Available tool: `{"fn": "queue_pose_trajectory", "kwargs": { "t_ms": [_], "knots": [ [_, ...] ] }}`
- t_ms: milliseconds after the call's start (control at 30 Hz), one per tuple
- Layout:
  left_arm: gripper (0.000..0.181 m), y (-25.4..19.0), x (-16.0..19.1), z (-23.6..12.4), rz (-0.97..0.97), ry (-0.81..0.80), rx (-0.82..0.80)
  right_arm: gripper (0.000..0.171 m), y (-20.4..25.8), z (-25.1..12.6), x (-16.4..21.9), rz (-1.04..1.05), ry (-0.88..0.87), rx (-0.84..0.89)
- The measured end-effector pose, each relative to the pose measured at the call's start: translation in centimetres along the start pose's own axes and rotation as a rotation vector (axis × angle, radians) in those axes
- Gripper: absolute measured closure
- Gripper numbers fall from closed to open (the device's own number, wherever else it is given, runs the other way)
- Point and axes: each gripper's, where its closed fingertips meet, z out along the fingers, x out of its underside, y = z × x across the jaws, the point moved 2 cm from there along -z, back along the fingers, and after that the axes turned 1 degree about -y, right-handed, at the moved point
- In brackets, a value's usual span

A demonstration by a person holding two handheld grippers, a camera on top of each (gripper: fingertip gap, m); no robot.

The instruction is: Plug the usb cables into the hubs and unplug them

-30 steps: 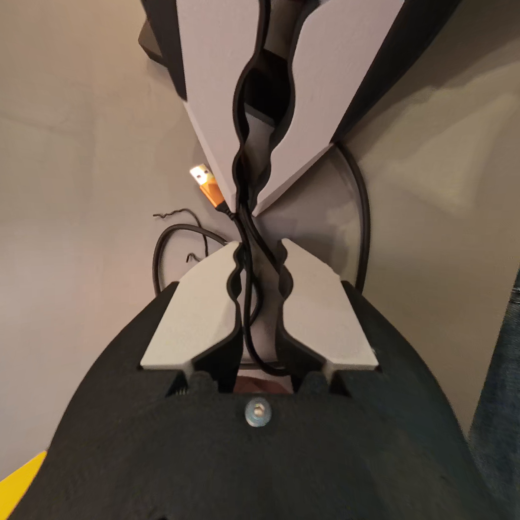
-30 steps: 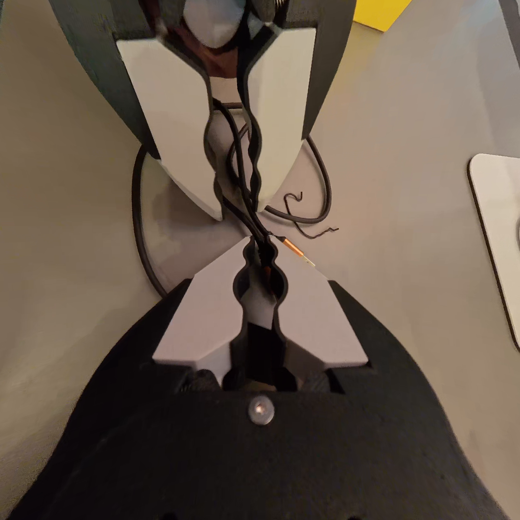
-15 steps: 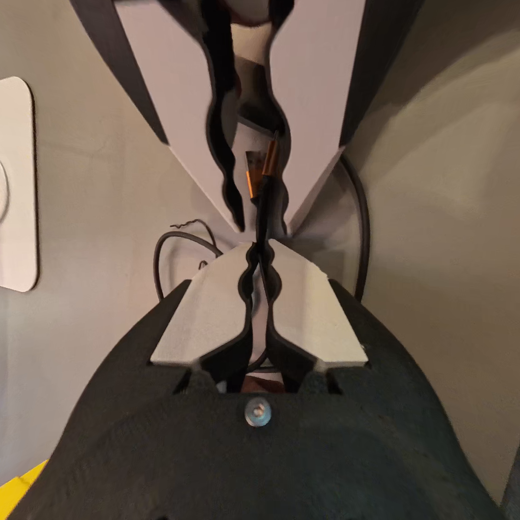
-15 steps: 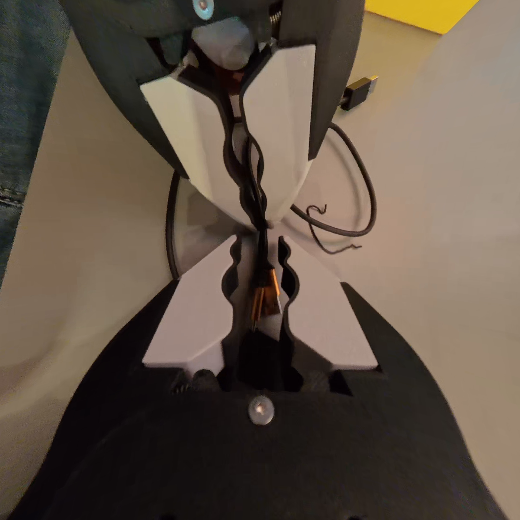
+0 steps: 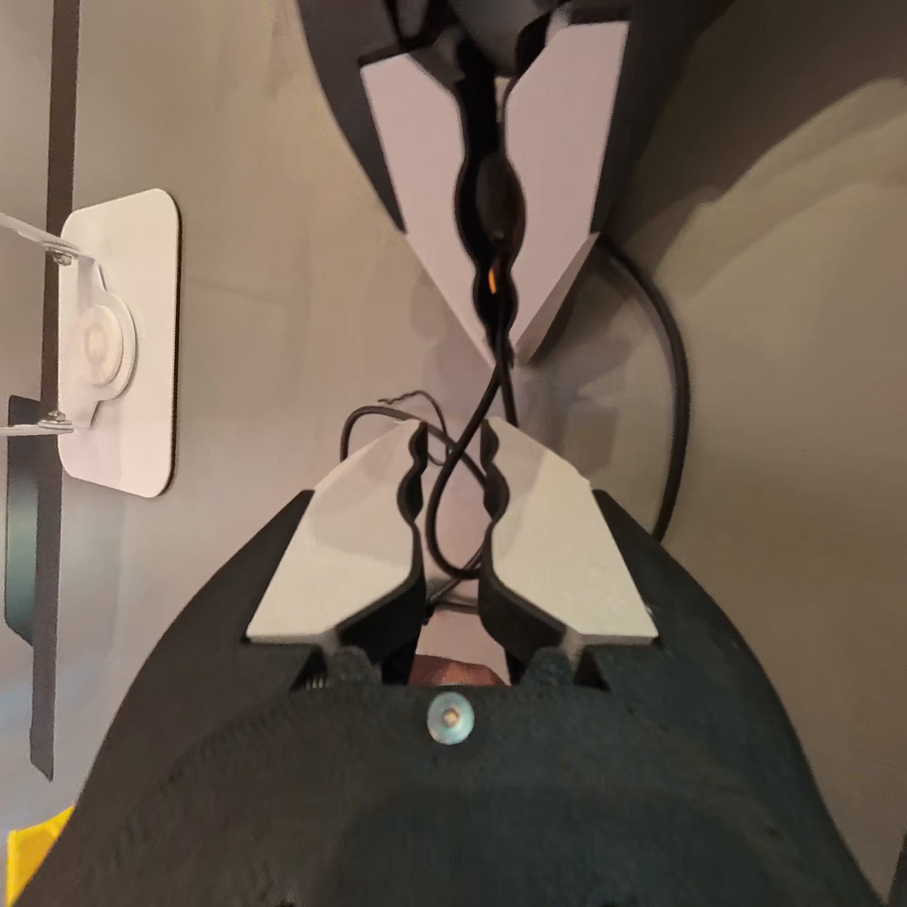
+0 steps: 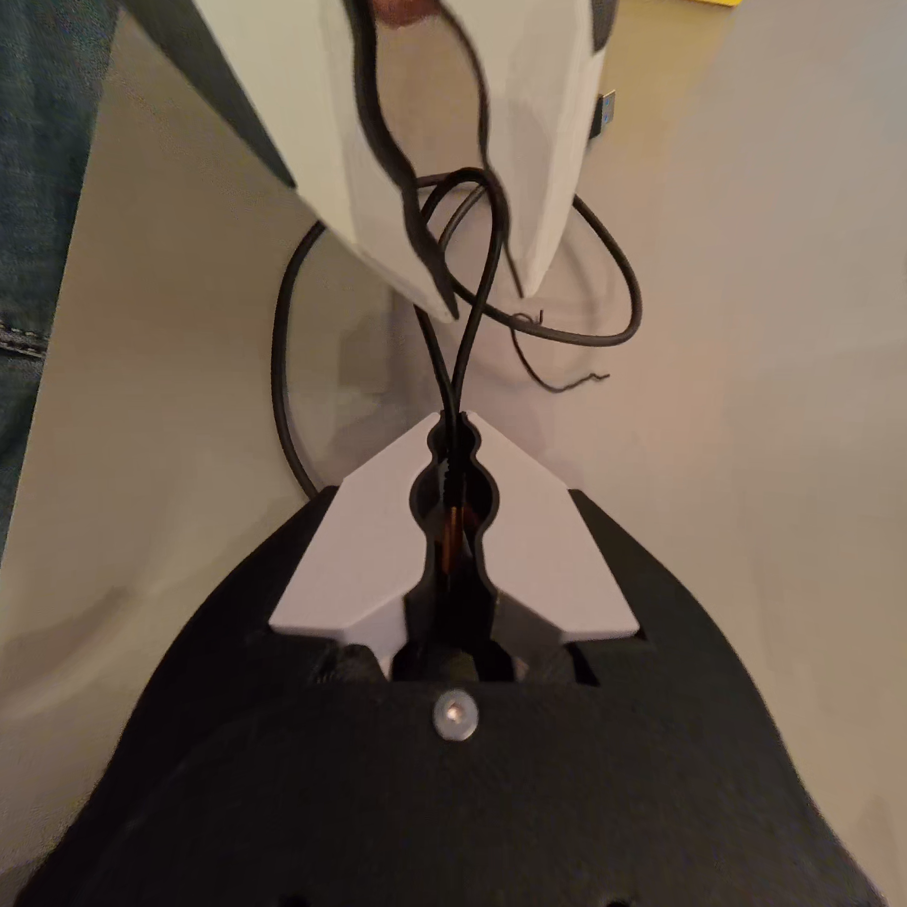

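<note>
**Inspector:** Report the right gripper.

**Operator:** My right gripper [image 6: 454, 417] has its fingertips pressed together on the thin black cable [image 6: 464, 343]. The orange plug [image 6: 454, 540] sits further back in the wavy gap between the white fingers [image 6: 363, 540]. I cannot tell whether the fingers touch the plug itself.

**Inspector:** And the left?

**Operator:** My left gripper [image 5: 454, 429] stands apart, gripping nothing. A loop of the cable [image 5: 437, 500] passes loosely through the gap between its fingers. In the left wrist view the right gripper [image 5: 495, 343] faces mine, tips near each other, with a sliver of orange [image 5: 492, 280] showing between its fingers.

**Inspector:** Anything else on the table?

**Operator:** A thicker black cable [image 6: 623, 294] curls on the grey table [image 6: 760, 441] beneath both grippers. A dark connector [image 6: 604, 115] lies beyond the left gripper's fingers. A white plate with a round mount [image 5: 147, 343] sits toward the table's left side. A yellow patch [image 5: 34, 849] shows at the near left corner of that view. Denim [image 6: 34, 196] shows along the left of the right wrist view.
</note>
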Motion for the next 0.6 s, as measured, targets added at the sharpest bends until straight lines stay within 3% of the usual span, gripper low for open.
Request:
{"fn": "queue_pose_trajectory", "kwargs": {
  "t_ms": [200, 400, 600],
  "knots": [
    [0.172, 1.4, -0.8, 1.3, -0.013, 0.036, 0.016, 0.171, 0.6, -0.5, 0.8, 0.010, 0.002, -0.022],
    [0.173, 1.7, -2.8, 3.1, -0.119, 0.017, 0.146, 0.170, 1.0, -0.8, 0.7, 0.011, -0.043, -0.040],
    [0.175, 2.6, 0.9, 4.8, -0.080, 0.250, 0.061, 0.170, 0.9, -1.0, 0.6, 0.017, -0.069, -0.033]
  ]
}}
